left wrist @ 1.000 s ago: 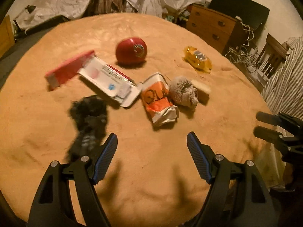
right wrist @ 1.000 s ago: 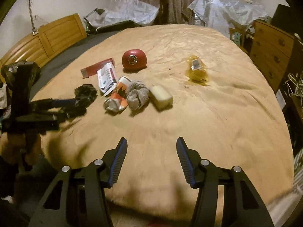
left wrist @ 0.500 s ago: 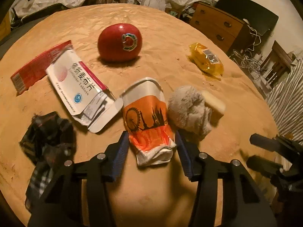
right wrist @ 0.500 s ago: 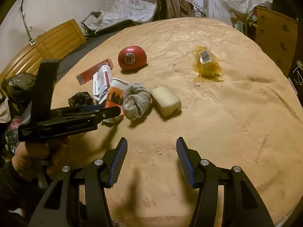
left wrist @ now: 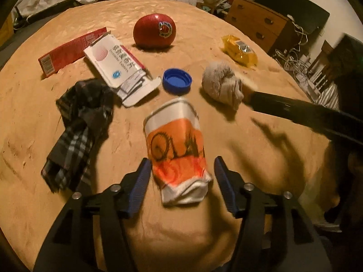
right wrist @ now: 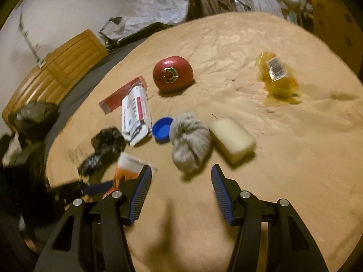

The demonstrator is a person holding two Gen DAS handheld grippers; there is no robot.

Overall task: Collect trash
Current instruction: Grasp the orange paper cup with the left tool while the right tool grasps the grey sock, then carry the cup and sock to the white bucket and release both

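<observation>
My left gripper (left wrist: 181,179) has the crushed orange paper cup (left wrist: 179,149) between its jaws, which have just been opening; small gaps show at both pads, mouth interior hidden. Right gripper (right wrist: 181,188) apart, nothing between, near the grey sock ball (right wrist: 189,140). Blue cap (left wrist: 177,81) lies hollow-up, nothing visible inside, right of the opened medicine box (left wrist: 120,68), leaflets poking out.

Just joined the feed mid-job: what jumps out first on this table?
The crushed orange cup lies right between the left gripper's fingers, whose jaws have just been opening; they do not appear to press on it. Behind it sit a blue cap and a red apple farther back. The right gripper hangs open near the grey sock.
</observation>
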